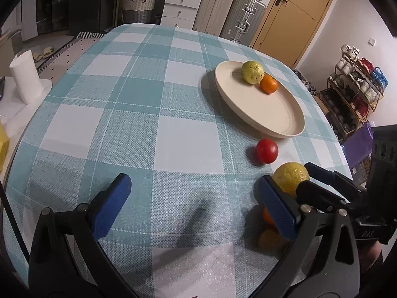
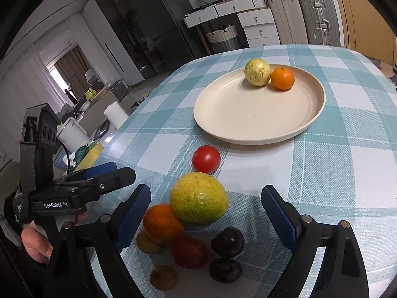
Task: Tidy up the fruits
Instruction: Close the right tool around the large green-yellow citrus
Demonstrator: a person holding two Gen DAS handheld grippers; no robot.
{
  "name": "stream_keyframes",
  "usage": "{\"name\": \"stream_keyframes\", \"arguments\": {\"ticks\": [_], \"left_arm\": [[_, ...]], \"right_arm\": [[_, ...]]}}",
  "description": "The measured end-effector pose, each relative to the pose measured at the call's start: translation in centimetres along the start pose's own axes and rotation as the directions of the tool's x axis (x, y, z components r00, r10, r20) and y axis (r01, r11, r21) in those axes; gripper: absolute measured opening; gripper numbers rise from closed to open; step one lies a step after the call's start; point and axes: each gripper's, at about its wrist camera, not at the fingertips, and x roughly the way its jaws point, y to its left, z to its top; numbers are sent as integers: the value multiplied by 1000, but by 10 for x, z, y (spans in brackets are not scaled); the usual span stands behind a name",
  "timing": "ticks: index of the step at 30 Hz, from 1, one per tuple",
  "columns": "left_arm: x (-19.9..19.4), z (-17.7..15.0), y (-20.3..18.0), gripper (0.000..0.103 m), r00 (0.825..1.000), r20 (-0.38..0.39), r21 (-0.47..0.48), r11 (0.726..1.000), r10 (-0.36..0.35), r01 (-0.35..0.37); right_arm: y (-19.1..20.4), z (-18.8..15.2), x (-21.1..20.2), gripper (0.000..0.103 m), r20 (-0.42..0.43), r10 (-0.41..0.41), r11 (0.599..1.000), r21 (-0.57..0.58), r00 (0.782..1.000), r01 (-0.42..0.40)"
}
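Note:
A cream plate holds a pale yellow fruit and a small orange. A red tomato lies on the cloth in front of the plate. A large yellow-green citrus sits on a pile with an orange, a red fruit, dark fruits and small brown ones. My right gripper is open, its pads either side of the citrus without touching. My left gripper is open and empty over bare cloth.
The table has a teal and white checked cloth. A white paper roll on a stand stands off the table's left edge. Drawers, suitcases and a door stand behind the table. A shelf of cups is at the right.

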Motion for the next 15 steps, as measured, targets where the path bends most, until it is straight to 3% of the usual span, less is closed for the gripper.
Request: {"name": "stream_keyframes", "arguments": {"ticks": [7, 12, 15], "left_arm": [[6, -3, 5, 102, 1000, -11, -10, 1000, -22, 22], [3, -5, -2, 102, 999, -2, 25, 999, -37, 37], [3, -5, -4, 102, 999, -1, 19, 999, -50, 50]], "right_arm": [[2, -1, 6, 82, -12, 26, 1000, 1, 1000, -25], [4, -3, 8, 59, -25, 43, 999, -7, 999, -43], [4, -4, 10, 52, -29, 38, 999, -11, 999, -38]]}}
